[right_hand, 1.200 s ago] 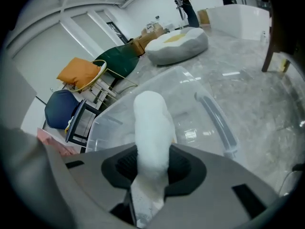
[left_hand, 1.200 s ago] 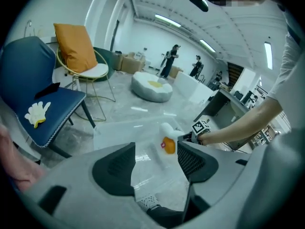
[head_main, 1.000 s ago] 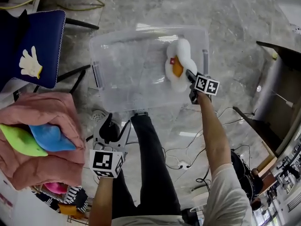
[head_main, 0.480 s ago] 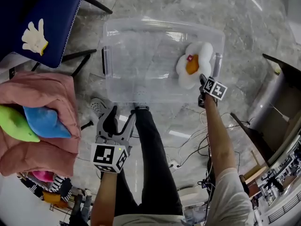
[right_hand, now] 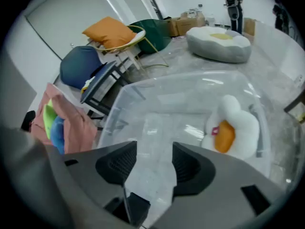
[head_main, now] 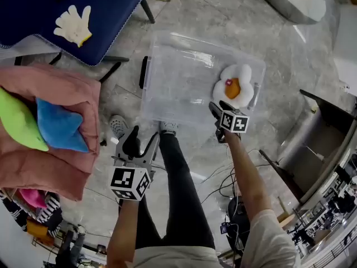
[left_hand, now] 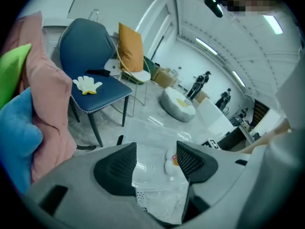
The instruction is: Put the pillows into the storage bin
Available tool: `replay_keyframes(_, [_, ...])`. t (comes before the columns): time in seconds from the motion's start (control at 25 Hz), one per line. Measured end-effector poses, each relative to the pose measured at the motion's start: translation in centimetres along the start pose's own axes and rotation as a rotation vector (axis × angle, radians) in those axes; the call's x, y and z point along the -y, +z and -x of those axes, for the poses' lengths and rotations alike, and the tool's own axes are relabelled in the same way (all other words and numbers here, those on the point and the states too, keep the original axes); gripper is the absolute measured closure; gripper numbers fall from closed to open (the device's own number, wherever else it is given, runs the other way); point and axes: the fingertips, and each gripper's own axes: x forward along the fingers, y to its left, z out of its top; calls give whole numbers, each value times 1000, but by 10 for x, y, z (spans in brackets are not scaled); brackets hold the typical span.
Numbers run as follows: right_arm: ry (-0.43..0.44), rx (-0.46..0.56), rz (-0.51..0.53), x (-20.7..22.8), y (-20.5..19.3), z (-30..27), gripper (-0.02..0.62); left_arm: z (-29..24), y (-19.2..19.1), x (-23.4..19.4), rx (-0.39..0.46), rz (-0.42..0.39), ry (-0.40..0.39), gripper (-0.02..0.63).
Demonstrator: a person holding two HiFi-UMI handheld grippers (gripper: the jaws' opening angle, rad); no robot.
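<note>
Pillow [head_main: 234, 88] shaped like a fried egg lies at the right end of the clear storage bin [head_main: 178, 77] on grey marble floor [head_main: 223, 15]. Left gripper [head_main: 142, 139] holds its jaws apart, empty; the right gripper [head_main: 215, 108], over the bin's near rim, has just been opening on nothing. Only the gripper views show the long white hall [left_hand: 190, 56], an orange cushion [right_hand: 109, 32], and people [left_hand: 205, 82] far off.

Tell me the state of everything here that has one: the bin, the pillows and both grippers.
storage bin: open, no lid, one pillow inside.
fried-egg pillow: lying in the bin, let go.
green pillow: outside the bin, on the pink bedding.
blue pillow: outside the bin, beside the green one.
left gripper: open, empty.
right gripper: open, empty, jaws have just been opening.
</note>
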Motion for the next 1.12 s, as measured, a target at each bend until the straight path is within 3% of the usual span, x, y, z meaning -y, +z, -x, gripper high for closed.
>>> replay_keyframes(0.24, [197, -71, 224, -167, -5, -16, 368, 55, 22, -53, 114, 84, 64, 347])
replay_keyframes(0.56, [434, -62, 279, -403, -39, -19, 368, 156, 3, -184, 221, 254, 257, 347])
replay_keyframes(0.84, [631, -24, 178, -592, -35, -12, 367, 255, 2, -314, 327, 294, 468, 347])
replay_keyframes(0.96, [689, 8, 158, -659, -19, -20, 367, 287, 10, -364, 380, 310, 510, 347])
replay_keyframes(1.12, [728, 45, 138, -724, -1, -32, 357, 306, 11, -407, 376, 290, 513, 347])
